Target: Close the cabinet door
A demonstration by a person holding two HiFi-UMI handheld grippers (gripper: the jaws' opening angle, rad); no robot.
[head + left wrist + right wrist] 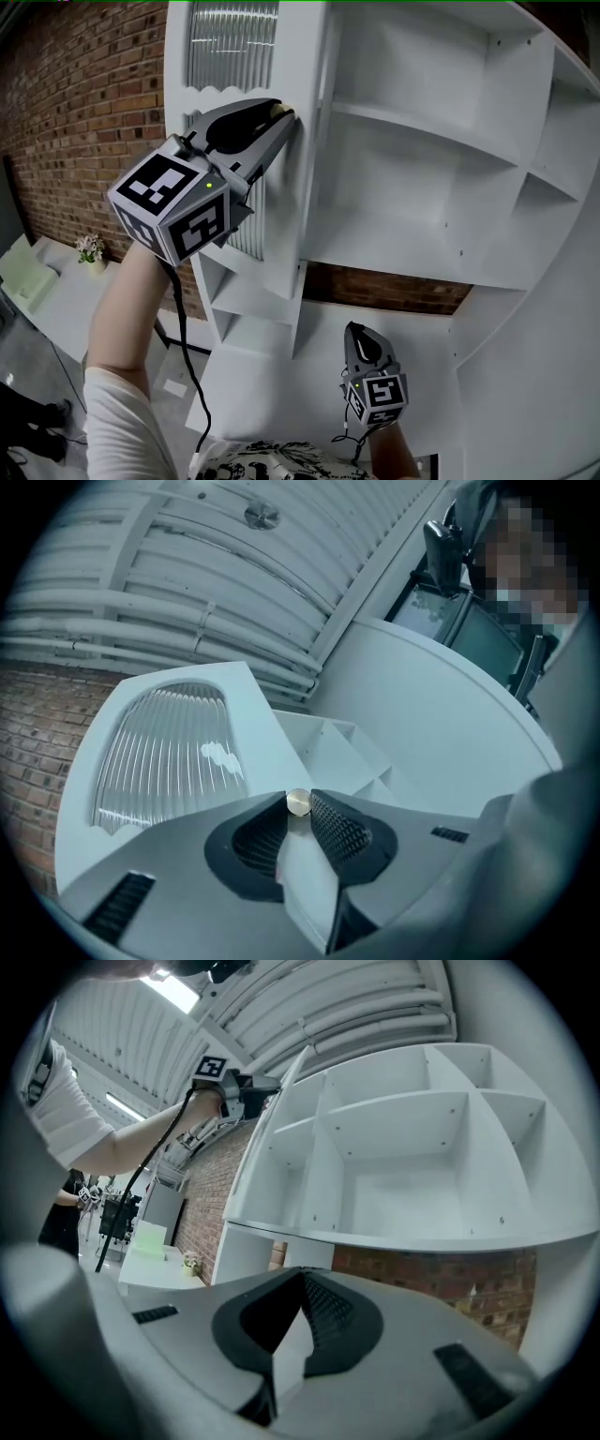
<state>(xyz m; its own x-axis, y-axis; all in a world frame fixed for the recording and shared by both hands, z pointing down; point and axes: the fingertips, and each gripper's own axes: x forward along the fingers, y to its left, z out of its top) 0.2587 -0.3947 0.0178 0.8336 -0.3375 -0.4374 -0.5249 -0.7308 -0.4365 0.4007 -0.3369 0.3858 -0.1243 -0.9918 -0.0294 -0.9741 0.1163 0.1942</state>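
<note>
Cabinet door (234,47) L of shelves (422,169), its knob (298,802) betw. left gripper (284,117) jaws.

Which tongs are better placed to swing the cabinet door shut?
Left. The left tongs grip the cabinet door by its knob; the right tongs hang low, shut and empty, well clear of it.

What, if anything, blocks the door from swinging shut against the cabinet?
Nothing visible does. The left gripper is clamped on the knob of the door. The cabinet is bare inside, with nothing sticking out past its front edge. The right gripper hangs lower, below the cabinet, and looks clear of the door's path.
</note>
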